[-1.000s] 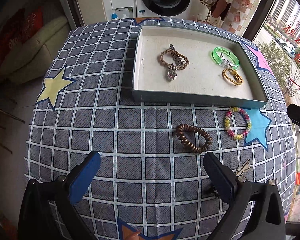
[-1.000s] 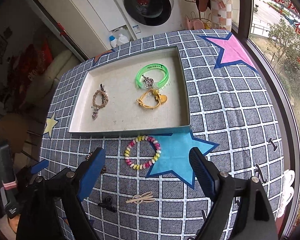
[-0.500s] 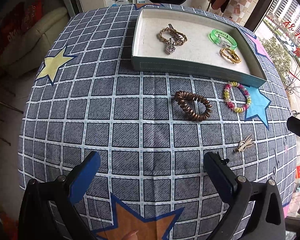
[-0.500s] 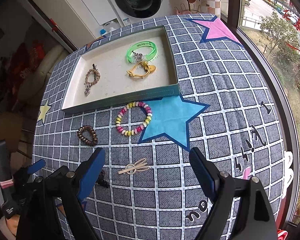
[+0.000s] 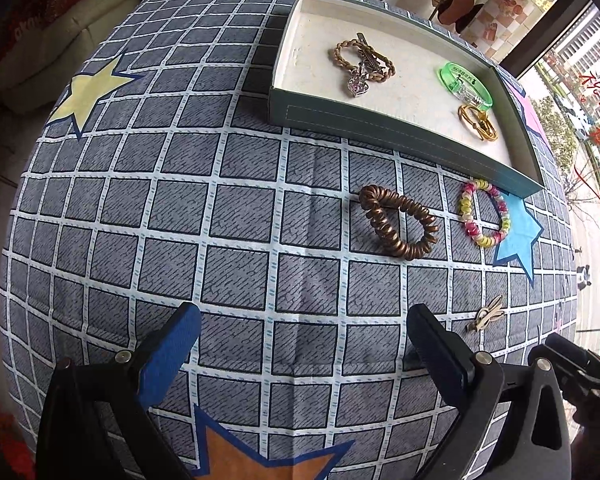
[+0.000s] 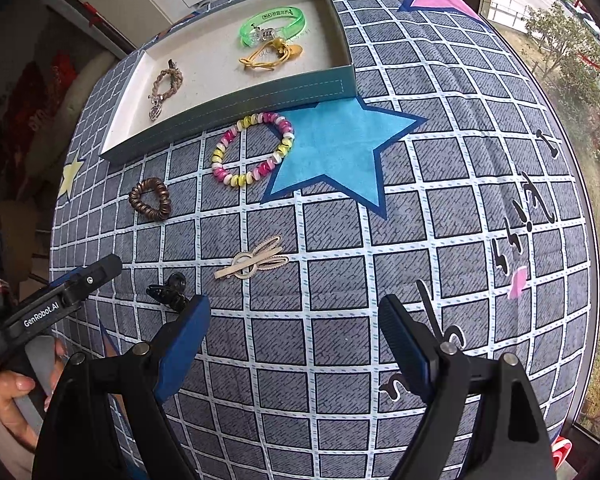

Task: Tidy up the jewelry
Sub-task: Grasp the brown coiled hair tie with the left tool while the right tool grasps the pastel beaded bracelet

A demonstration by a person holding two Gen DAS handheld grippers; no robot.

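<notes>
A shallow tray (image 5: 400, 136) (image 6: 260, 92) on the checked cloth holds a braided bracelet with a heart charm (image 5: 362, 64) (image 6: 166, 84), a green bangle (image 5: 464, 84) (image 6: 274, 24) and a yellow cord bracelet (image 5: 478, 122) (image 6: 266, 58). In front of the tray lie a brown spiral hair tie (image 5: 398, 222) (image 6: 150, 199), a pink-and-yellow bead bracelet (image 5: 484, 218) (image 6: 252, 148), a beige hair clip (image 5: 486, 314) (image 6: 254, 263) and a small black clip (image 6: 168, 290). My left gripper (image 5: 304, 336) is open over bare cloth. My right gripper (image 6: 294, 320) is open, just nearer than the beige clip.
The table is round and covered with a grey checked cloth (image 5: 240, 220) with coloured stars. A person's hand (image 6: 8, 396) holds the left tool at the lower left of the right wrist view. A window runs along the right; a sofa stands at the left.
Both grippers have sunk and drawn back toward the table's near edge. The tray and loose pieces now sit farther up in both views. Nothing was picked up.
</notes>
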